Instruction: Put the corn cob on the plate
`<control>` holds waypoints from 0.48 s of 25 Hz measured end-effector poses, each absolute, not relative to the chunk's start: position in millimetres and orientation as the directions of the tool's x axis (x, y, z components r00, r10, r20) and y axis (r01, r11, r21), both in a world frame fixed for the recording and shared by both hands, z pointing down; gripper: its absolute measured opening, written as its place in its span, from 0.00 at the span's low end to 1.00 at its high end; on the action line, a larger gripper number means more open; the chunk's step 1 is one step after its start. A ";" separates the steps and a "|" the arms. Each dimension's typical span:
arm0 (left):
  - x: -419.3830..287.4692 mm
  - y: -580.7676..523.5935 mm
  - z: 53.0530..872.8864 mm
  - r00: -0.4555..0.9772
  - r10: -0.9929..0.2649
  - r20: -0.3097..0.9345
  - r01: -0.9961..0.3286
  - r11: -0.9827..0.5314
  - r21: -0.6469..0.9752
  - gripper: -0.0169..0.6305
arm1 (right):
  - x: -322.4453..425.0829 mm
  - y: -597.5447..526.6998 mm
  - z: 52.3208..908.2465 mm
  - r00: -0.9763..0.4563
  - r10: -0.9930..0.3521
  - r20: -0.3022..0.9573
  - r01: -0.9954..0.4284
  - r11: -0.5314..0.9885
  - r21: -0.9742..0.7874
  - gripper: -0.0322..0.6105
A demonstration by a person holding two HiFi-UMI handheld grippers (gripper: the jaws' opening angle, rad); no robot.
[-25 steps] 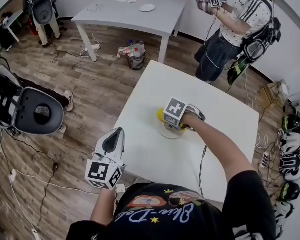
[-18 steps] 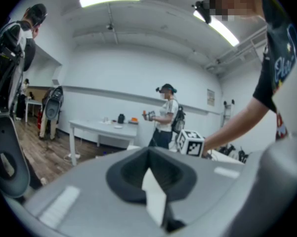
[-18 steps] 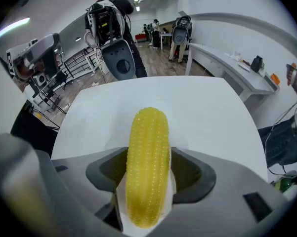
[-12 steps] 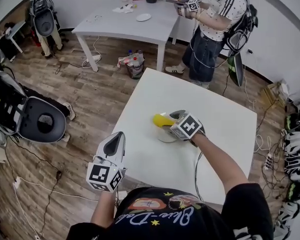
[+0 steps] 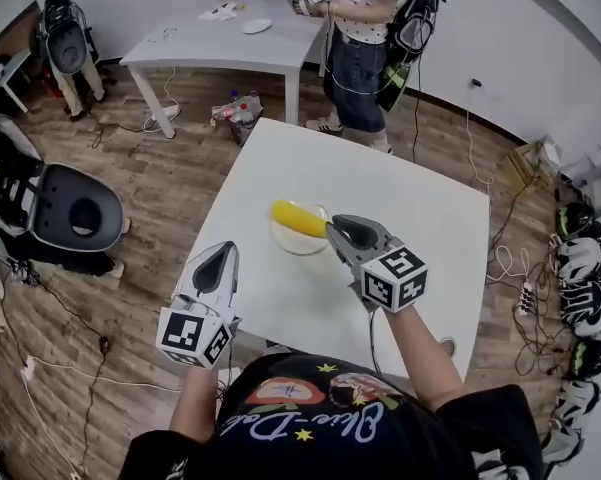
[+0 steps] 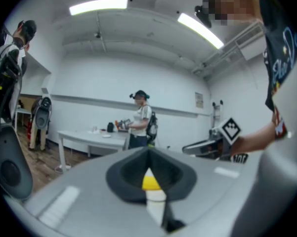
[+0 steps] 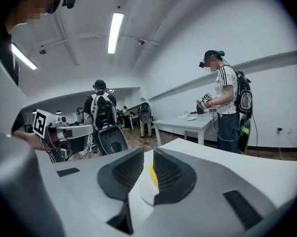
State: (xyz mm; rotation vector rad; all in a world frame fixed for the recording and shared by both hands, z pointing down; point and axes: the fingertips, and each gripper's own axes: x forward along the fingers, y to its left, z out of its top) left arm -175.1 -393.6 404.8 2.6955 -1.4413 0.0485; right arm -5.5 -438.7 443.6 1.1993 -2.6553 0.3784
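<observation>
Lifted clear, right hand-held gripper (image 5: 333,230), jaws closing empty, overhangs white table (image 5: 405,200).

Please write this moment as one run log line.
corn cob: on plate | right gripper: empty, jaws closing | left gripper: shut, empty

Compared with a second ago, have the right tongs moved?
Yes. The right tongs have backed off the plate toward the person, leaving the corn cob on it; jaws closing, empty.
</observation>
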 end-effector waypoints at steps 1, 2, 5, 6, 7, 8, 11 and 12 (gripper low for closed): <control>-171.3 -390.7 403.6 0.556 -0.828 0.066 -0.831 -0.553 0.062 0.01 | -1.2 -431.7 439.8 -0.641 -0.714 0.283 -0.764 0.630 -0.142 0.15; -167.6 -388.0 402.1 0.557 -0.828 0.063 -0.830 -0.554 0.063 0.01 | 2.8 -425.7 435.7 -0.638 -0.719 0.276 -0.767 0.625 -0.143 0.14; -158.7 -380.9 398.9 0.563 -0.824 0.066 -0.826 -0.562 0.033 0.01 | 9.0 -411.1 420.5 -0.645 -0.727 0.236 -0.764 0.620 -0.179 0.09; -156.3 -377.8 399.4 0.566 -0.821 0.074 -0.824 -0.567 0.011 0.01 | 9.6 -406.5 416.6 -0.644 -0.730 0.228 -0.765 0.619 -0.178 0.08; -154.2 -374.7 400.5 0.567 -0.819 0.085 -0.822 -0.570 -0.014 0.01 | 9.8 -402.3 413.8 -0.643 -0.733 0.224 -0.766 0.621 -0.165 0.07; -152.4 -371.9 401.5 0.566 -0.819 0.094 -0.820 -0.571 -0.034 0.01 | 9.9 -399.0 411.8 -0.642 -0.734 0.224 -0.766 0.624 -0.151 0.07; -149.3 -365.9 401.6 0.564 -0.820 0.097 -0.821 -0.570 -0.041 0.01 | 10.7 -392.3 409.1 -0.646 -0.730 0.221 -0.762 0.630 -0.146 0.07; -148.6 -364.5 400.8 0.564 -0.820 0.094 -0.821 -0.569 -0.036 0.01 | 11.7 -390.7 409.0 -0.647 -0.731 0.219 -0.762 0.629 -0.152 0.07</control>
